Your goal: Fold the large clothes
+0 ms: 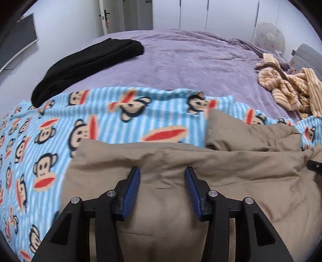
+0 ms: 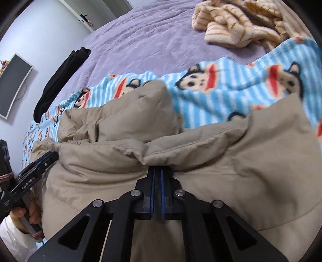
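Here's the puffy tan padded jacket (image 1: pixel 181 161) lying bunched across the blue-and-white striped fleece blanket with cartoon monkey faces (image 1: pixel 60 125), which is spread over the near part of the purple-covered bed (image 1: pixel 181 60). The left gripper (image 1: pixel 162 175) hangs over the jacket's near side with its blue-padded fingers set wide apart — tan fabric shows between them, but nothing is pinched. Over to the right gripper (image 2: pixel 157 171): its two fingers are pressed almost together, the tips tucked under a rolled fold of the jacket (image 2: pixel 153 141), and a thin bit of the tan cloth looks caught between the pads. In the right wrist view the left gripper (image 2: pixel 43 159) shows at the far left edge, resting against the jacket's side, with the person's hand (image 2: pixel 24 217) wrapped around its handle.

Beyond the blanket, a folded black garment (image 1: pixel 86 66) lies on the purple cover, one end touching the blanket's far edge. A crumpled cream-and-brown striped fleece garment (image 1: pixel 291 88) sits heaped at the right — near the blanket's far corner. A dark flat screen (image 2: pixel 14 84) is mounted on the pale wall, and a white door (image 1: pixel 124 14) stands behind the bed.
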`<state>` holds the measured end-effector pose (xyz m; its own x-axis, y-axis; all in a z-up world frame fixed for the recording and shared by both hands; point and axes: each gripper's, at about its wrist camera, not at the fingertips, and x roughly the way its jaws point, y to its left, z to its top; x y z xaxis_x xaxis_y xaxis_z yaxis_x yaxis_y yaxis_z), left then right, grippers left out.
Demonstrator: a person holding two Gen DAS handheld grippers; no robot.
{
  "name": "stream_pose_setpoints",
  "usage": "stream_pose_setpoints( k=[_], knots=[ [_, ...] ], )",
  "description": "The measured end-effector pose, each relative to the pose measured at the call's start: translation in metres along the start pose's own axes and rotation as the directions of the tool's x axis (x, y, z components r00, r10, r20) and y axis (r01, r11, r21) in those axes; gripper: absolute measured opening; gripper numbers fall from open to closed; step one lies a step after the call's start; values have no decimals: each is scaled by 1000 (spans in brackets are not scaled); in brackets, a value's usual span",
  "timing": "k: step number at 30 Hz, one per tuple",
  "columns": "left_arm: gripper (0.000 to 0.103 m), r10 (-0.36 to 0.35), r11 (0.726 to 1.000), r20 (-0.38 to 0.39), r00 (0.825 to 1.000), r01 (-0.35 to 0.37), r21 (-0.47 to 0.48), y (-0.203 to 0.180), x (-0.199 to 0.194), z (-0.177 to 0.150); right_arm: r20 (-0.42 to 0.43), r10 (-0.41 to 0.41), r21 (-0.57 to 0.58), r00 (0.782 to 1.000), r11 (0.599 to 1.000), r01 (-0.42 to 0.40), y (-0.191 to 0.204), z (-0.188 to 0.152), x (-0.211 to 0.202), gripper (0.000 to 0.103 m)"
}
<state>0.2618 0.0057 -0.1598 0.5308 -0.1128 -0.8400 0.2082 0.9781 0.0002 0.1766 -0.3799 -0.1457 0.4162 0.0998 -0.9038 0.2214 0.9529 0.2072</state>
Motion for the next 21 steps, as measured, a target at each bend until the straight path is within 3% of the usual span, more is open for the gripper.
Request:
stream_pose_setpoints(
  k=[2,3,6,11,16,19,21],
  knots=[
    [49,29,999,-34,999,-30,-38,25,14,-2,27,-88,44,996,995,87,-26,-1,-12,5],
    [49,9,998,-45,999,-12,-61,32,21,-2,26,-116,78,993,991,113,-41,-3,-14,5],
    [49,17,997,-62,998,-21,-73,32,41,0,17,-57,199,998,978,53,-76,-7,-6,0],
    [49,68,996,-62,996,-71,-56,19,57,6,19,-78,216,997,974,73,-76,-1,27,0],
    [49,76,994,-66,995,-81,-76,24,35,4,13,-94,223,996,971,88,-69,5,24,0],
    [50,77,996,-65,995,-80,-44,22,13,-3,18,-84,247,996,966,77,-63,2,7,9],
    [63,82,996,-74,994,-84,-22,20,-2,-10,37,-70,244,997,968,58,-56,-4,-8,21]
  ],
)
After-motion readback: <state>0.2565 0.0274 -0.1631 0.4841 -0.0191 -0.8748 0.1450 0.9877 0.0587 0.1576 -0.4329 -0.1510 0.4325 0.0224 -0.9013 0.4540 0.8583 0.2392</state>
